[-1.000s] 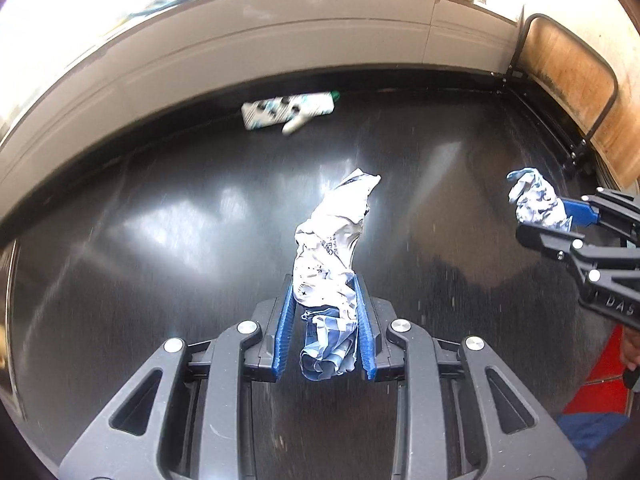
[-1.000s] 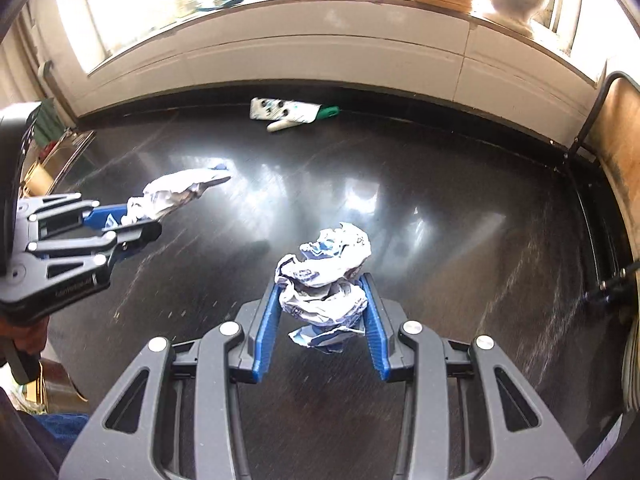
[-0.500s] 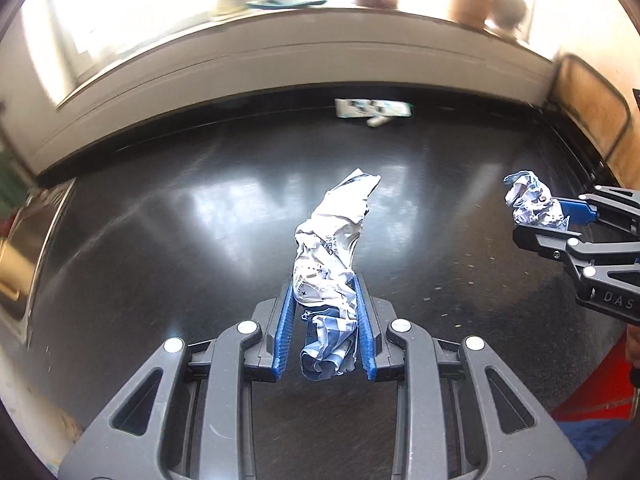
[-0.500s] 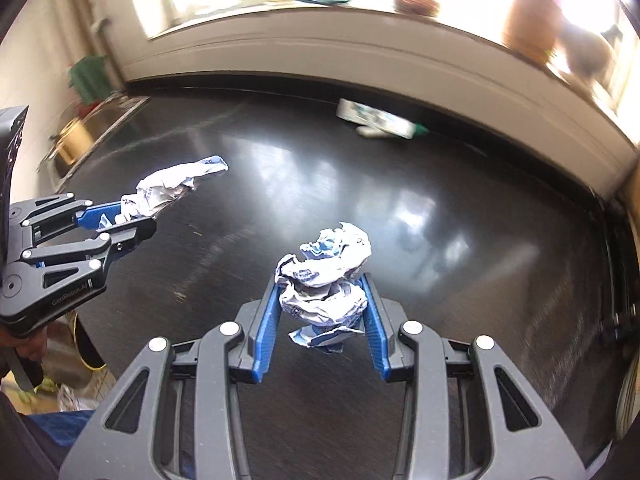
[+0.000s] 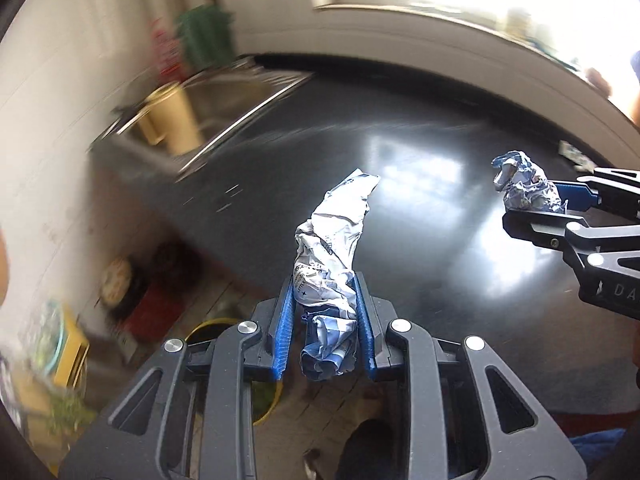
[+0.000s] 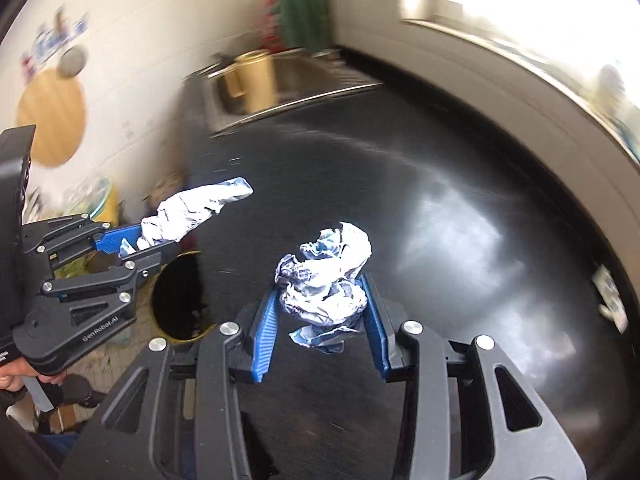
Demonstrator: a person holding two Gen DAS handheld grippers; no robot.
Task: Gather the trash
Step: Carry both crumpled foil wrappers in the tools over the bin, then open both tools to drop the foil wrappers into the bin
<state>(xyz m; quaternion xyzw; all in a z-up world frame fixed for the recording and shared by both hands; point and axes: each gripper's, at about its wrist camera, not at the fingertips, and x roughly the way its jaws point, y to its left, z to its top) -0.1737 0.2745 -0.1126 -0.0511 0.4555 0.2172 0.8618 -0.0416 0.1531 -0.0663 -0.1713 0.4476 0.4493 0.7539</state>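
Your left claw [image 5: 325, 312] is clamped on a long crumpled paper [image 5: 334, 248]; your right claw [image 6: 322, 312] pinches a paper wad [image 6: 326, 276] above the black table [image 6: 460, 208]. Only the right view shows the yellow-rimmed bin [image 6: 178, 300] clearly.

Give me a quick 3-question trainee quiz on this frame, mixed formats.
1. True or false: the left gripper is shut on a long crumpled paper wad.
2. Multiple choice: what does the right gripper hold? A) a bottle B) a round crumpled paper ball C) nothing
3. Fill in: in the right wrist view, the dark opening of the yellow-rimmed bin shows past the edge of the black ____, below the left gripper.

Key: 1 true; 2 B; 3 countertop
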